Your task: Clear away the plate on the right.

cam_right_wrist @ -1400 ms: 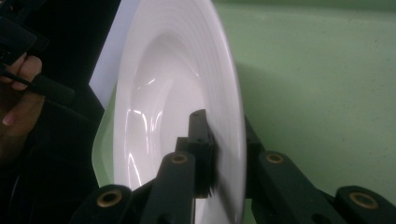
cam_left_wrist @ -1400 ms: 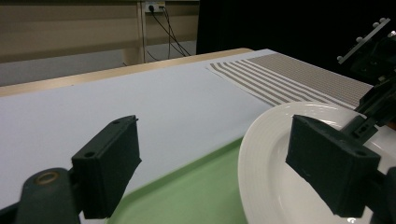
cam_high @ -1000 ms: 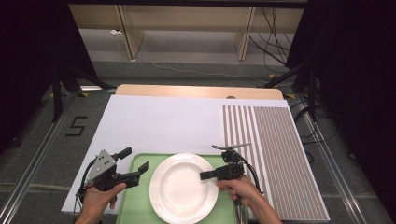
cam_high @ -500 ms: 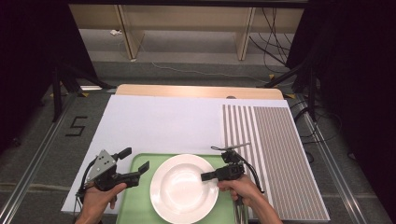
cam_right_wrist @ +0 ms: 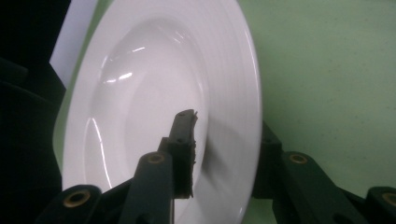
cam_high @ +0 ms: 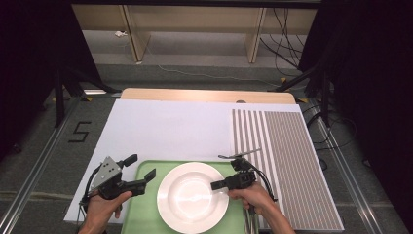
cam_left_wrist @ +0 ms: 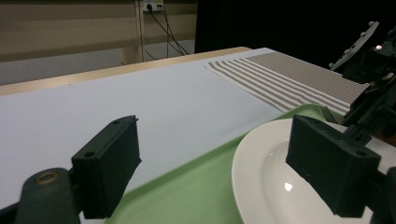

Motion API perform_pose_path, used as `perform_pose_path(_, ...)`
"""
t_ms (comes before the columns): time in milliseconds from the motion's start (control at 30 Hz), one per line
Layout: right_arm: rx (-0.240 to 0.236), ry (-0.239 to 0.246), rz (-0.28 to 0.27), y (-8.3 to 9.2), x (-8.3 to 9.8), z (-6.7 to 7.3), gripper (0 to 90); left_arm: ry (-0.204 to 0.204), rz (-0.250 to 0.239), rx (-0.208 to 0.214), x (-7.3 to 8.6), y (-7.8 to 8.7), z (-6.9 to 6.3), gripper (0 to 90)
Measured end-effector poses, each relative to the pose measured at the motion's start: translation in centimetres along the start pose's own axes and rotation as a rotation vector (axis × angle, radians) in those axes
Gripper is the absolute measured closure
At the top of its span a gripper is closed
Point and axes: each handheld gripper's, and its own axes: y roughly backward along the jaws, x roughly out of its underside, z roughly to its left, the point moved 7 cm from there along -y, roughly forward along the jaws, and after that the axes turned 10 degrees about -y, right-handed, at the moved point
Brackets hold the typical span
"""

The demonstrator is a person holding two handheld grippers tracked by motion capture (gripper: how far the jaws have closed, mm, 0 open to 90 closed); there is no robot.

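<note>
Clearly the main risk sits at the right gripper [cam_high: 220,184], whose jaws straddle the right-hand rim of the white plate [cam_high: 192,197], one above the rim and one below it. They have just been opening with the rim between them, and in the right gripper view a gap shows between the upper pad and the plate [cam_right_wrist: 154,116], so I judge the hold released or nearly so, though the lower jaw is hidden behind the rim and I cannot say whether it touches. If the hand pulls back at an angle from here, a jaw could catch the rim, tip the plate or skid it across the green tray [cam_high: 146,214]; a lift now would most likely leave the plate behind or drop it. The left gripper [cam_high: 143,178] hangs over the tray's left edge with its jaws wide apart and nothing between them, near the plate but apart from it, so a careless swing could knock the rim. As for the plate, it is a round, glossy, deep-welled white dish with a broad rim, empty and clean, lying flat in the middle of the tray at the table's near edge.
</note>
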Motion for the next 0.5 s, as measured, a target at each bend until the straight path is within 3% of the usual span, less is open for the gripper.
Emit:
perform_pose_path(33,-0.002,0.036,-0.001,0.03,-0.05,-0.13,67.4,0.000,0.001,0.000,0.00,0.01,0.00,16.4)
perform_pose_path(67,0.005,0.041,-0.003,0.02,-0.09,-0.16,66.8,0.000,-0.006,0.004,-0.01,-0.05,-0.01,16.4)
perform_pose_path(267,0.037,0.028,-0.014,0.31,-0.19,-0.34,63.5,0.000,0.001,-0.001,0.00,0.02,0.01,16.4)
perform_pose_path(300,0.031,0.045,-0.026,0.38,-0.30,-0.36,63.3,0.000,0.001,0.000,0.00,0.02,0.01,16.4)
perform_pose_path(500,0.012,0.038,-0.017,0.81,-0.15,-0.11,58.9,0.000,0.001,-0.001,0.01,0.04,0.03,16.4)
